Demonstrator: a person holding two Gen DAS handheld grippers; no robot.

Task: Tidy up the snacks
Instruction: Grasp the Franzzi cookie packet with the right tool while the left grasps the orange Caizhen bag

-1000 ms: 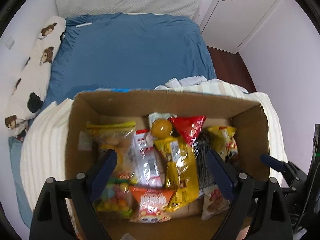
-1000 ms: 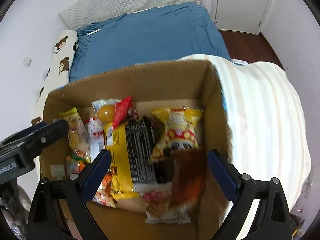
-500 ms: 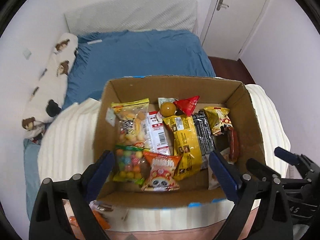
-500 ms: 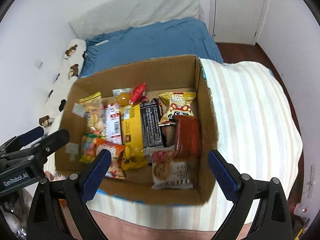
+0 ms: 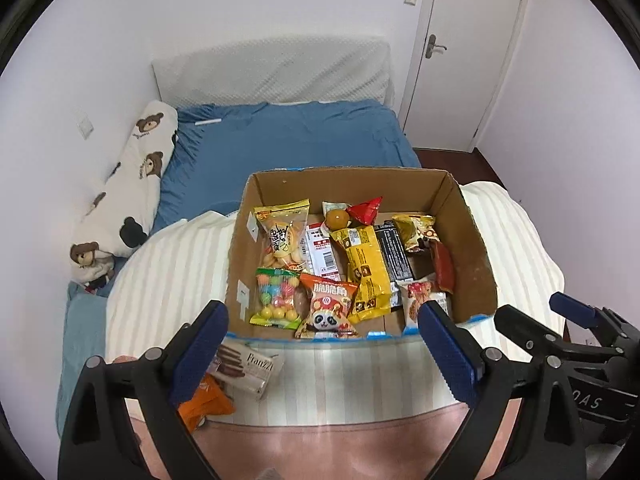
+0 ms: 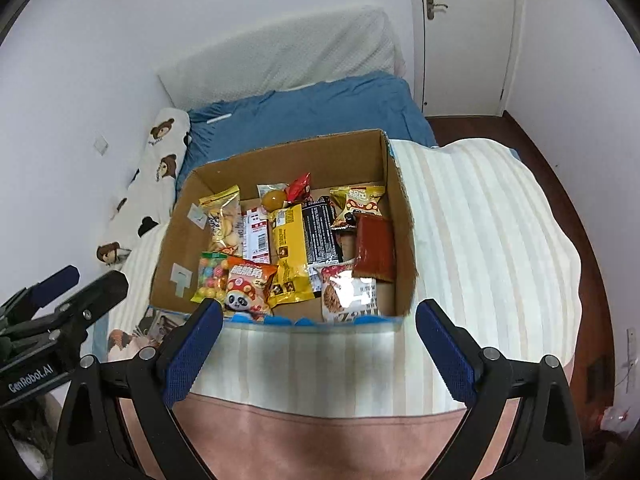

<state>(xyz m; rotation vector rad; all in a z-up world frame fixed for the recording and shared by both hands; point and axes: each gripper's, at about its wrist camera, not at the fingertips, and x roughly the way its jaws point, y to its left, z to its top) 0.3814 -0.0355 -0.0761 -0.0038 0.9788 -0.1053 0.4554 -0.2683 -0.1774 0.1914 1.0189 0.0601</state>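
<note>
My left gripper (image 5: 322, 346) and my right gripper (image 6: 318, 342) both hang spread wide with nothing between their fingers, on the near side of the cardboard box (image 5: 474, 240). The box sits on a striped blanket (image 6: 480, 240) on the bed, its top open and its walls standing on all four sides. The near wall is the low one, edged in blue tape. To the box's right the blanket runs bare to where it drops off toward the dark floor (image 6: 592, 208). Beyond the far wall lies the blue sheet (image 5: 288, 136), flat and open.

Inside, the snacks lie packed side by side: a candy bag (image 5: 276, 296) and a panda packet (image 5: 328, 306) at the near wall, a long yellow packet (image 5: 366, 268) in the middle, a red packet (image 6: 374, 248) against the right wall. Outside, by my left gripper, a biscuit box (image 5: 246, 366) and an orange packet (image 5: 206, 400) lie on the blanket (both still out of the box).

A second ago both grippers were down over the box with the snacks filling the view. Now they have pulled up and back, and the whole box rim shows ahead of the fingers.
</note>
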